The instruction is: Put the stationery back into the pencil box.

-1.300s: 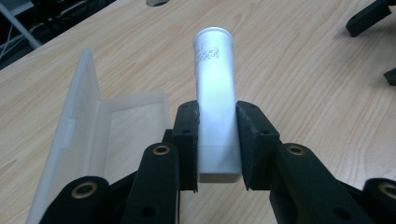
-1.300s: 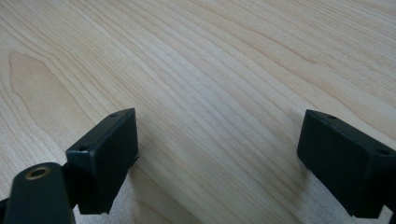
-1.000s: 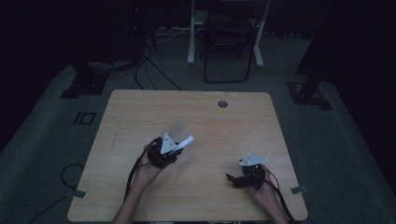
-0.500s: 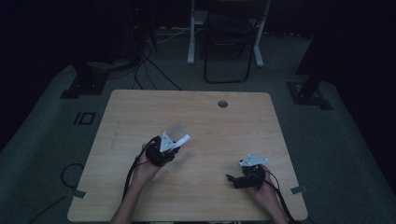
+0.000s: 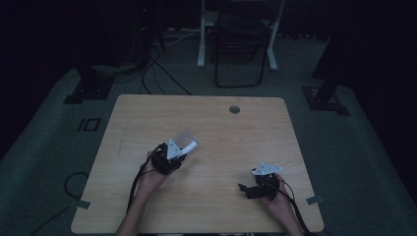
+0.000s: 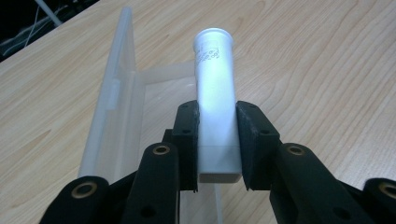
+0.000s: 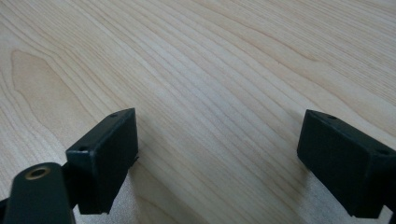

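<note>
Black jaws of the left gripper (image 6: 218, 144) squeeze a white plastic tube (image 6: 215, 98) tight, low on its body, so its rimmed end sticks out past them. Just under and beside the tube lies a clear plastic tray (image 6: 119, 88) on the wooden table (image 5: 216, 123). Nearer the person than the tube, well off to its right, the right gripper (image 5: 244, 188) rests spread wide with nothing inside — bare wood shows between its jaws. The tube looks smooth, so it might slip or tip if the squeeze loosens — or knock the light tray aside.
</note>
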